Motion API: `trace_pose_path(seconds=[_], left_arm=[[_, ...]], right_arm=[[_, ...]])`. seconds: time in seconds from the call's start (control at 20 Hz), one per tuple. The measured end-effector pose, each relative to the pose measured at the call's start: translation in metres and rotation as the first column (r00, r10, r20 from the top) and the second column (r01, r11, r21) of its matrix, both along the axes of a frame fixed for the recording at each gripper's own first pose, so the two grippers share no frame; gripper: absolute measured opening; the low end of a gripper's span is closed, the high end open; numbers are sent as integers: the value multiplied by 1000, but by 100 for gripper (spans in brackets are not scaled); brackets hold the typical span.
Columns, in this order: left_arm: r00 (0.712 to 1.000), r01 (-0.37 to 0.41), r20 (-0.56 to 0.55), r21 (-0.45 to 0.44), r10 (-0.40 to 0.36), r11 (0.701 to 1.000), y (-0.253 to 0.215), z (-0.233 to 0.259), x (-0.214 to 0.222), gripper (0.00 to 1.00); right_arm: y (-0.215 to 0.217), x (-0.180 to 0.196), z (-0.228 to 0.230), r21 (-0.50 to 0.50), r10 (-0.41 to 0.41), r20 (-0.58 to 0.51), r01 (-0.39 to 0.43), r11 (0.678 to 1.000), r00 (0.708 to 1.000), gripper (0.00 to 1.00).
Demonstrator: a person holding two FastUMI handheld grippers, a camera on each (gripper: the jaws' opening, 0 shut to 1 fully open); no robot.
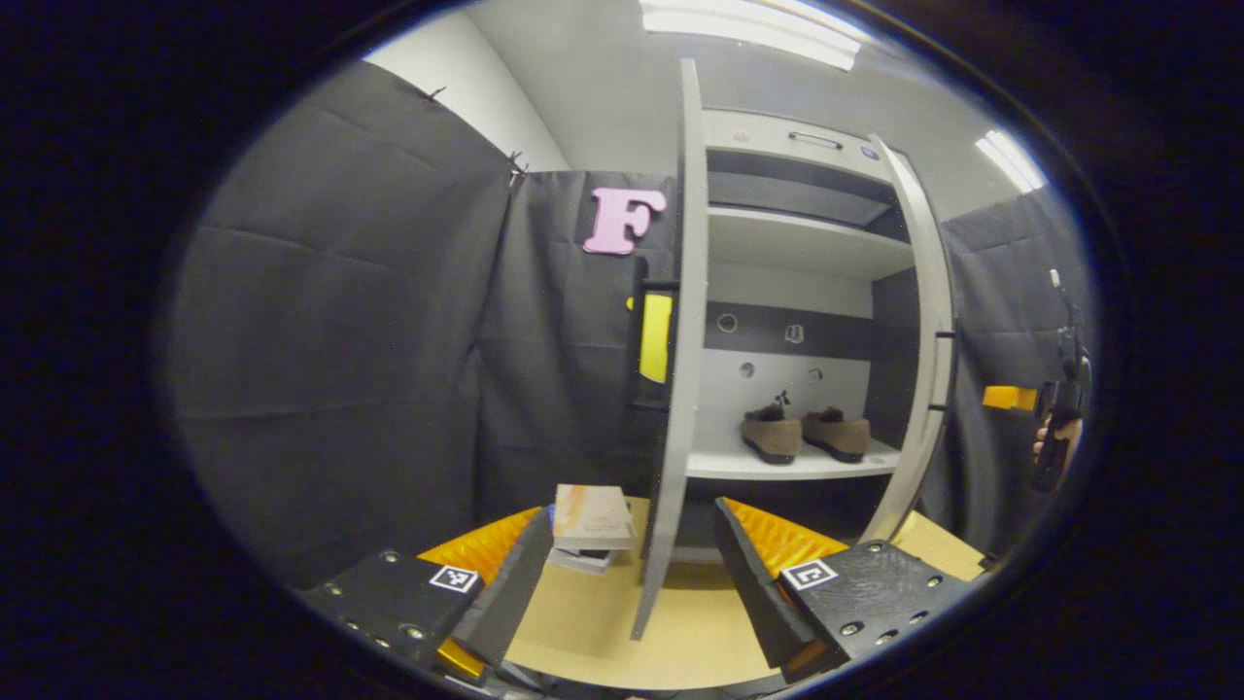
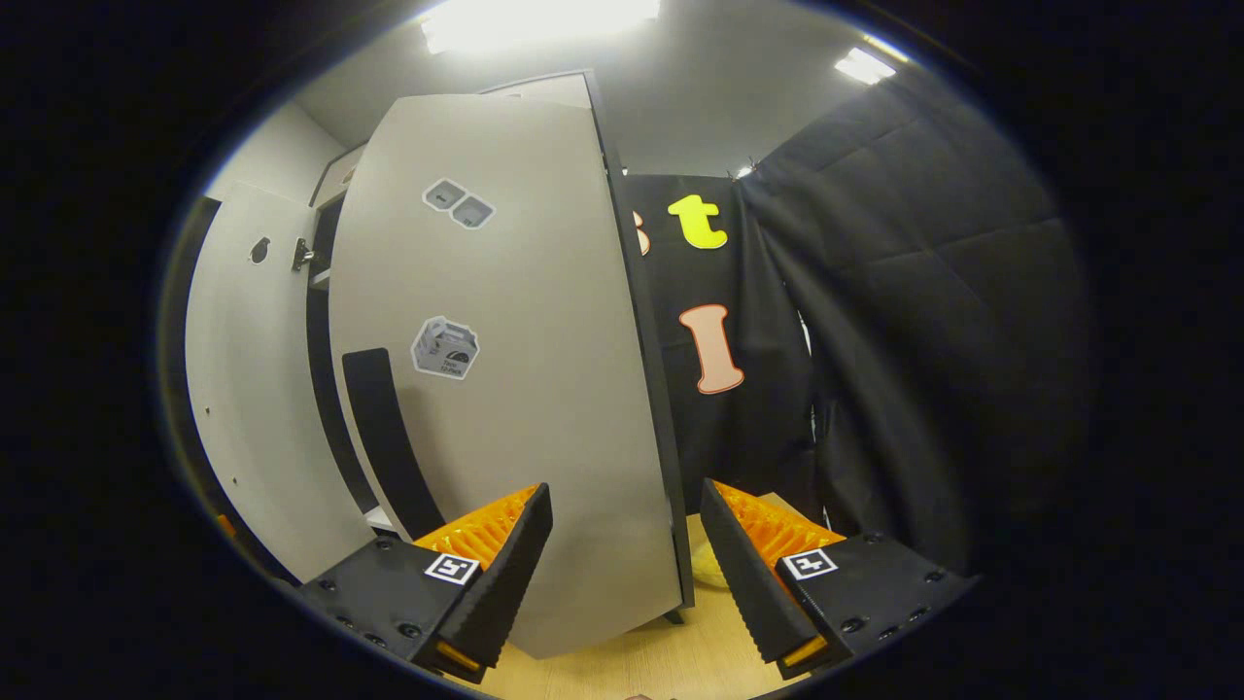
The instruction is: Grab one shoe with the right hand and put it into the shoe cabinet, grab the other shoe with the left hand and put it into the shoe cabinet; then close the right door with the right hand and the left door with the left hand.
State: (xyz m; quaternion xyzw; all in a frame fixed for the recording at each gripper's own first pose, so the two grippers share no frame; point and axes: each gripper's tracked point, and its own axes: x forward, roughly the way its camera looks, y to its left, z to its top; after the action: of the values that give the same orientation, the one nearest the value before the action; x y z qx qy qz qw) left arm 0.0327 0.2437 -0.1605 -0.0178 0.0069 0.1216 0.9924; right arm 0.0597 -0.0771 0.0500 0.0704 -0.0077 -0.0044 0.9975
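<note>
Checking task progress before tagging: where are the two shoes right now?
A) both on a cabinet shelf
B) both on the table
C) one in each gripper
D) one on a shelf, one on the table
A: in the left gripper view the two shoes sit side by side on the cabinet shelf, and both grippers are open and empty.

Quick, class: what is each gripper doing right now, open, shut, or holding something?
Left gripper: open, holding nothing, its fingers either side of the left door edge.
Right gripper: open, holding nothing, facing the right door.
</note>
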Motion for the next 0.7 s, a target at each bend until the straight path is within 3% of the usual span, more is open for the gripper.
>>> trace_pose_path(seconds=[0.2, 0.25, 0.3, 0.7], left_arm=[[994, -76, 80, -10, 76, 997, 50, 43, 6, 100], [992, -82, 95, 0, 81, 997, 62, 53, 14, 96], [990, -87, 111, 8, 86, 996, 71, 61, 20, 100], [991, 11, 130, 75, -21, 997, 105, 96, 72, 96]], right_arm=[[14, -1, -11, 2, 46, -32, -46, 999, 998, 97], [18, -2, -13, 3, 58, -38, -58, 998, 998, 97], [22, -4, -15, 2, 67, -42, -67, 998, 997, 97], [39, -21, -22, -15, 127, -35, -127, 992, 991, 97]])
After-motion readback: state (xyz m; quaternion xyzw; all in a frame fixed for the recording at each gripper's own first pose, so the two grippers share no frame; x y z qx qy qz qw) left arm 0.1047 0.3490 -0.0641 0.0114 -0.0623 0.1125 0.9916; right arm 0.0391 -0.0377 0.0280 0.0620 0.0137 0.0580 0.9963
